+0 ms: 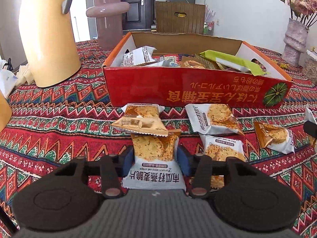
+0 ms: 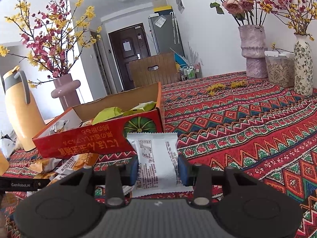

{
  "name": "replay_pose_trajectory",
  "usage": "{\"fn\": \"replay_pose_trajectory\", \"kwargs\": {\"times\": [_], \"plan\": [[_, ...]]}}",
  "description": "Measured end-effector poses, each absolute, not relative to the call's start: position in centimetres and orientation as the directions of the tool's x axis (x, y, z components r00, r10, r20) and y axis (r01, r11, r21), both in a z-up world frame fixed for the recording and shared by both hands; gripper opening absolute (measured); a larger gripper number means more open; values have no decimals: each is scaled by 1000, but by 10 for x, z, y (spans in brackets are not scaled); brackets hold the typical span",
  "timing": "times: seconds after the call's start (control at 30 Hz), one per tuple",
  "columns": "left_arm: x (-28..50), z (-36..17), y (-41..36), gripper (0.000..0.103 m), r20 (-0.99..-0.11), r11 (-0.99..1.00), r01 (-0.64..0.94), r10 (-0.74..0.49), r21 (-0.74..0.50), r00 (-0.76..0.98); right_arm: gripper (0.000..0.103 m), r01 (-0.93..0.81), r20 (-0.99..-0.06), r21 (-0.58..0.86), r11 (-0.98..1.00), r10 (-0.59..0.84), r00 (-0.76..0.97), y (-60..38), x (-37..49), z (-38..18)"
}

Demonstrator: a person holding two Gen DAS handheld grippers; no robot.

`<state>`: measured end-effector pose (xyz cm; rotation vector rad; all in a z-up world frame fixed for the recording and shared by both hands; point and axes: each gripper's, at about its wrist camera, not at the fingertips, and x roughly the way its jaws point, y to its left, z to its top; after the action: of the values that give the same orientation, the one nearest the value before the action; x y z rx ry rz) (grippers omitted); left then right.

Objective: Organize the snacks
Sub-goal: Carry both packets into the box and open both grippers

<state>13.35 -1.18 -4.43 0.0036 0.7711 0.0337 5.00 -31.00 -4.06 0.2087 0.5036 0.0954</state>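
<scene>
Gripping one silver foil oat-crisp packet [image 1: 154, 158] each, both grippers face the part-filled red cardboard box [image 1: 198, 87] at frame centre, several packets left outside.

A patterned red tablecloth [image 1: 59, 119] bears a red box [image 1: 178, 87], loose snack packets [image 1: 214, 119] and vases [image 2: 253, 53].

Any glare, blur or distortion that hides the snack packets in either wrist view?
Left wrist: sharp and evenly lit; fisheye bends the red box; the held oat crisp packet stays readable. Right wrist: dark corner vignetting, bright wall, but the held white packet is clear.
</scene>
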Motion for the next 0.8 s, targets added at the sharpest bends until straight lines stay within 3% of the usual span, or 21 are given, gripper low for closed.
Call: {"fn": "replay_pose_trajectory", "kwargs": {"times": [0.1,0.4,0.8], "plan": [[129,-43,-12,42,-691,1000,-15,16,7,723,40,-39,-467,216,976,138,874,-309,49,-40],[105,-26,-14,41,-632,999,33,-36,-16,774,40,-61,-461,208,976,153,874,-303,43,-32],[100,30,-22,41,-484,997,69,-74,-28,872,40,-129,-385,177,976,189,903,-280,55,0]]}}
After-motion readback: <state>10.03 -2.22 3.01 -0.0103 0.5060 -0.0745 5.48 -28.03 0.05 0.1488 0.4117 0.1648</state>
